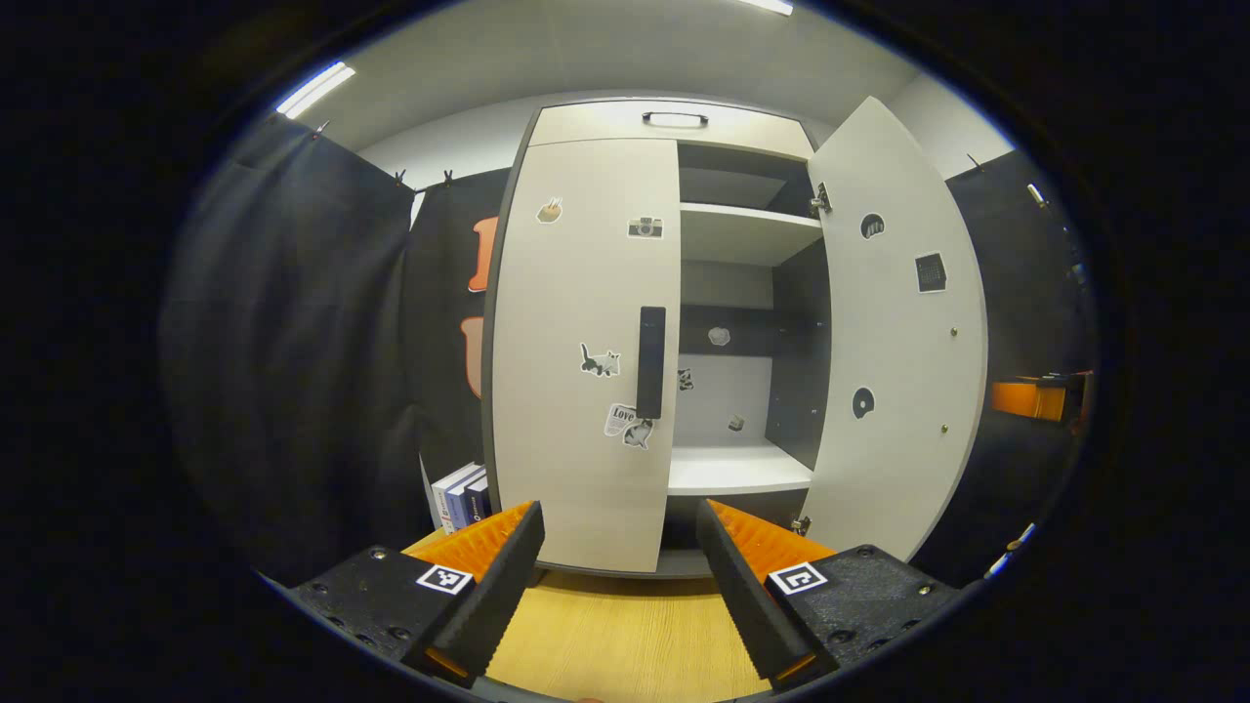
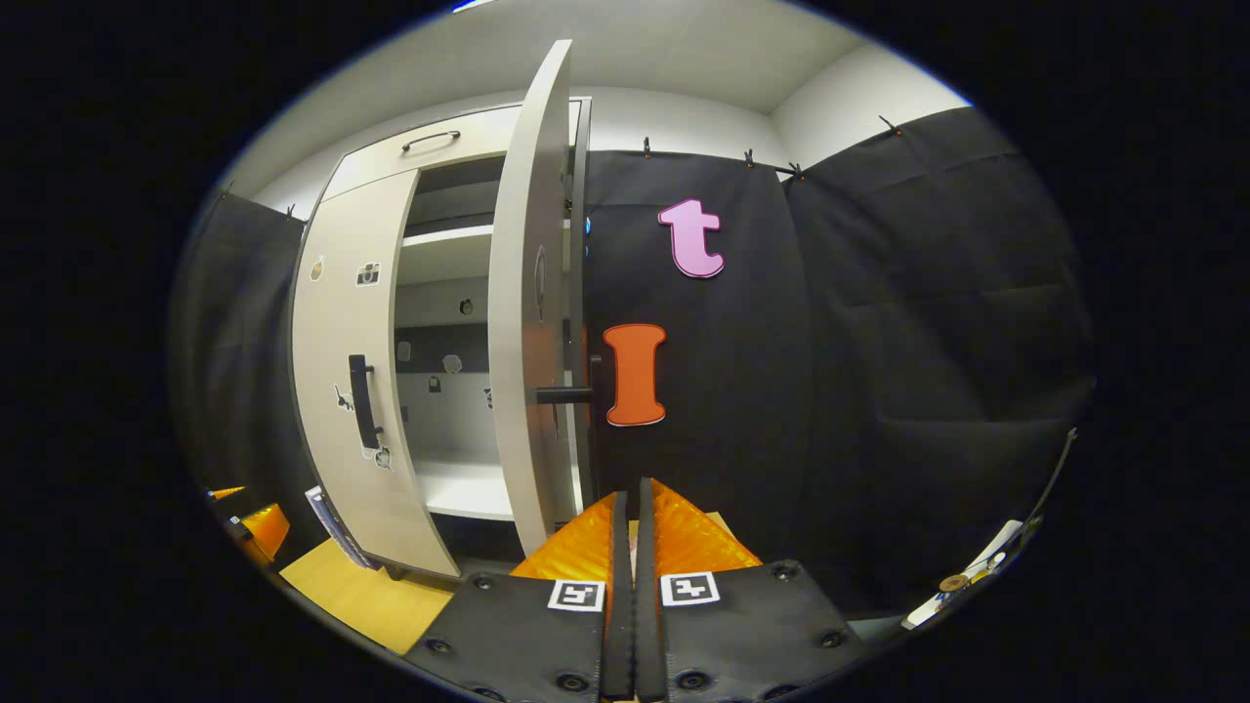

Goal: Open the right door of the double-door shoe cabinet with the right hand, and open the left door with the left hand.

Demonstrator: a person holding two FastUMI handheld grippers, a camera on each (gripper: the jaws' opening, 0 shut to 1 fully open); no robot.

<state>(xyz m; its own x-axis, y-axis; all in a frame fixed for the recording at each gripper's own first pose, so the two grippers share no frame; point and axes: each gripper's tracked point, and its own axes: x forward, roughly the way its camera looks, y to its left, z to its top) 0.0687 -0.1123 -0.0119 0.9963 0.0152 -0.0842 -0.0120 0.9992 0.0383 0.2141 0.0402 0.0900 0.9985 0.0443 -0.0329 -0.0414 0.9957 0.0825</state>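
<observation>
The pale shoe cabinet stands straight ahead in the left gripper view. Its left door is closed, carries stickers and has a black vertical handle. The right door is swung wide open, baring the shelves. My left gripper is open and empty, a short way in front of the left door's lower edge. In the right gripper view the right door shows edge-on with its handle sticking out. My right gripper is shut on nothing, just below and right of that handle and apart from it.
A few books lean beside the cabinet's lower left corner. The cabinet rests on a light wooden surface. Black cloth hangs on both sides. An orange gripper part shows at the lower left of the right gripper view.
</observation>
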